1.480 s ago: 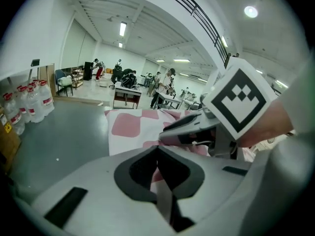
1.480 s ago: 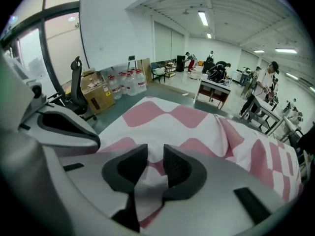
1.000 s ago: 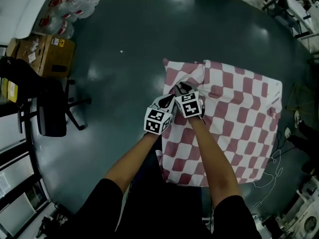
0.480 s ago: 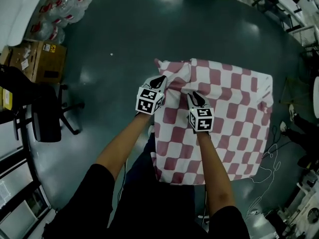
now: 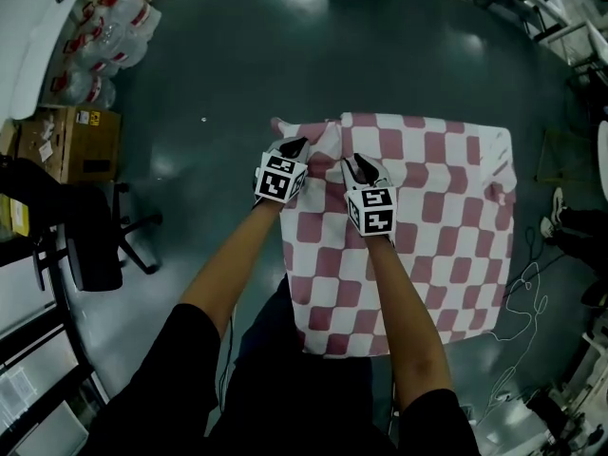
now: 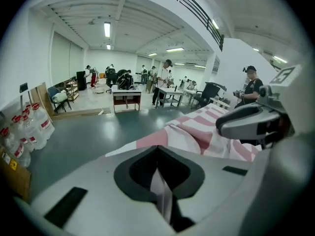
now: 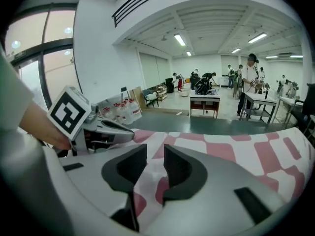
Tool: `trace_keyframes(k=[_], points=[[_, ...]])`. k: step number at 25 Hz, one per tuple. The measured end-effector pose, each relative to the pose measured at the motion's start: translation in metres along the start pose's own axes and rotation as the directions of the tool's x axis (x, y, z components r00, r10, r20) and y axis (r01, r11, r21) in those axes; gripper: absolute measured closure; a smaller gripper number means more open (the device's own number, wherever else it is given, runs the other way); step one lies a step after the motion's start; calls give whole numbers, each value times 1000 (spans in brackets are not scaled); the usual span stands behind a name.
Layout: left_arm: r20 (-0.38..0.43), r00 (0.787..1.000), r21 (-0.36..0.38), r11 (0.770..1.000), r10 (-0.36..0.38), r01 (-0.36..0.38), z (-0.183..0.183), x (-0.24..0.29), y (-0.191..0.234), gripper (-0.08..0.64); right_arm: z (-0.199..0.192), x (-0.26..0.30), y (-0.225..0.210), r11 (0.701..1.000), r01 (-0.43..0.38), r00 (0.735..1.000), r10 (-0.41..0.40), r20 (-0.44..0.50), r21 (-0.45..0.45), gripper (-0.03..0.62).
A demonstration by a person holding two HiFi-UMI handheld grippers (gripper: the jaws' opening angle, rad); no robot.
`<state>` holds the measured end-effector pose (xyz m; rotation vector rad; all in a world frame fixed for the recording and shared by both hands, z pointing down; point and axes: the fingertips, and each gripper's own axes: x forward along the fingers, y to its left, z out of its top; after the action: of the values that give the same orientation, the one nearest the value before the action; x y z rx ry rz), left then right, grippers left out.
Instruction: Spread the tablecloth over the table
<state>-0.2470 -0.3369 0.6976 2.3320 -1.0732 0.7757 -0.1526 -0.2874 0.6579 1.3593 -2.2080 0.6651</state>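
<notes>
A second ago the two claws sat almost touching over one bunched fold. Now they are apart: the left claw (image 5: 297, 144) has gone out to the cloth's (image 5: 427, 226) far left corner, and the right claw (image 5: 356, 164) stands just beside it on the raised ridge. The cloth looks flatter and squarer than before.

The left claw (image 6: 160, 176) is clamped on a thin edge of cloth (image 6: 197, 132). The right claw's (image 7: 155, 168) jaws have just been opening. They stand apart, with a fold of cloth (image 7: 236, 151) lying loose in the gap.

There are two claws and one cloth, which spreads right of and behind both. Left of the left claw are one chair (image 5: 90, 236) and one box (image 5: 71, 141).
</notes>
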Motion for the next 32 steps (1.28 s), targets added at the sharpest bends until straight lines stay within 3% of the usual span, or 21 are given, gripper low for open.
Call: trace_keyframes(k=[6,10,12,15,18,23,24,27,29,32], points=[[-5,1000,4,1000,18,-18,-12,-1,13,549,-33,26,-20,1000,27,986,-24,-166,16,474],[35,999,-8,1000,-24,24,-14,-6,16,549,-38,19,-41,991,124,979,-113,-169,51,525],[45,999,-6,1000,-29,29,-15,-9,18,549,-23,12,-41,989,135,985,-127,-118,62,523],[54,998,-49,998,-34,36,-16,-11,23,549,17,21,-11,1000,26,1000,-26,-4,-12,523],[66,997,-99,994,-42,49,-16,-12,21,548,24,53,33,988,-108,993,102,-55,-109,385],[106,993,-110,992,-54,66,-14,-20,17,548,-2,86,41,978,-74,979,33,-203,-193,383],[112,992,-115,991,-57,70,-14,-21,17,549,-2,88,41,976,-66,978,22,-207,-208,392],[126,990,-131,988,-66,83,-13,-21,15,548,1,93,45,958,-77,974,13,-225,-277,521],[147,987,-147,986,-63,84,-9,-24,15,548,6,98,50,953,-79,975,12,-223,-292,567],[190,981,-161,984,-41,72,-2,-38,21,549,31,99,65,956,-53,987,6,-163,-289,575]])
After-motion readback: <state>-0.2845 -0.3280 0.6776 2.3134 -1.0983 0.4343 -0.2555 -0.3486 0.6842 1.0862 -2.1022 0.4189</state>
